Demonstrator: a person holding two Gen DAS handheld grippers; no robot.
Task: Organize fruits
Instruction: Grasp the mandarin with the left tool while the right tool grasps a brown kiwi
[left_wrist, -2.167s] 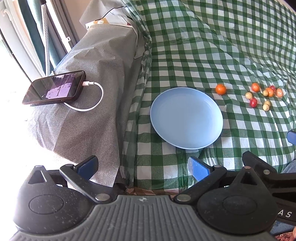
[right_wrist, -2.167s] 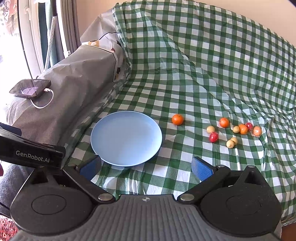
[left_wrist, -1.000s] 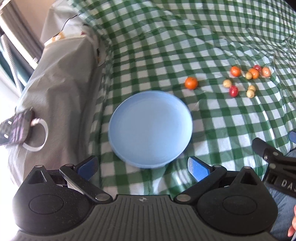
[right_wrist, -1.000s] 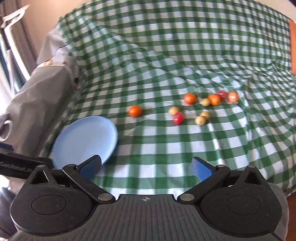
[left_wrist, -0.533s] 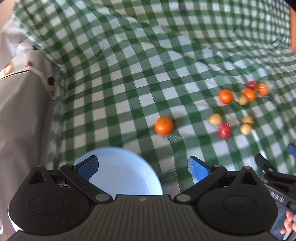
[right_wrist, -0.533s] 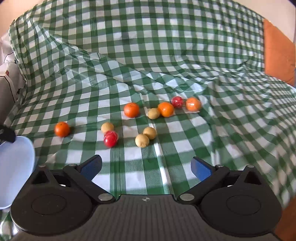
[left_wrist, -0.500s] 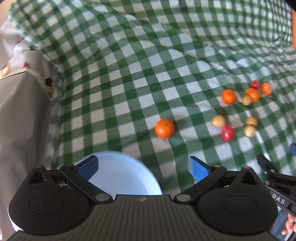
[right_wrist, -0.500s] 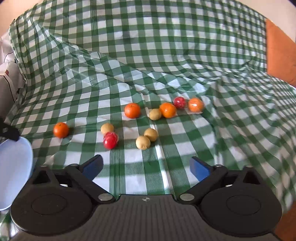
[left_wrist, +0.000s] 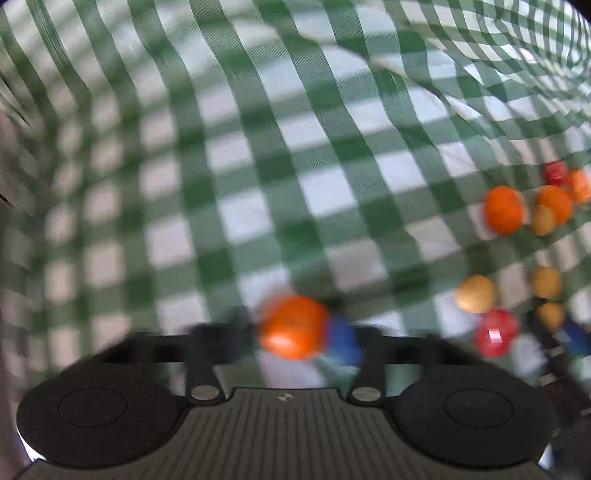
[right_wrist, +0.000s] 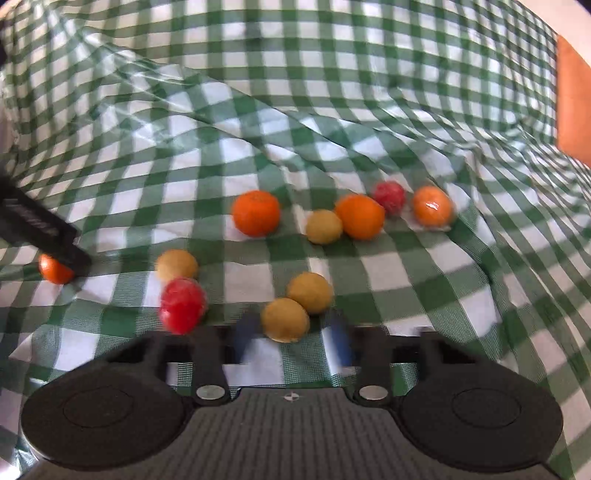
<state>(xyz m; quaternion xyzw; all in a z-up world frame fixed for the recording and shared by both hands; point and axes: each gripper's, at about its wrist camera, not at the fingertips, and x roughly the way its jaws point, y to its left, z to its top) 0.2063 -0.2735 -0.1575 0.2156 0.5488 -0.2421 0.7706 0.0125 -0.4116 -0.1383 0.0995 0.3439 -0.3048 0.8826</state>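
fruits are presenting as small, light, smooth and prone to rolling: the left gripper (left_wrist: 295, 332), having just been closing, is pinching an orange fruit (left_wrist: 291, 326) across its middle between the jaws, while the right gripper (right_wrist: 291, 336), likewise just closing, is narrowing on a yellow fruit (right_wrist: 284, 319).

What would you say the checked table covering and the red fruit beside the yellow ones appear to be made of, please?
The green-and-white checked cloth looks like glossy plastic or oilcloth: its creases catch bright sheen. The red fruit looks like smooth shiny plastic, probably a toy, with a small white highlight in the left wrist view; blur leaves that uncertain.

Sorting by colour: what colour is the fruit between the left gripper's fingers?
Orange, clearest in the left wrist view.
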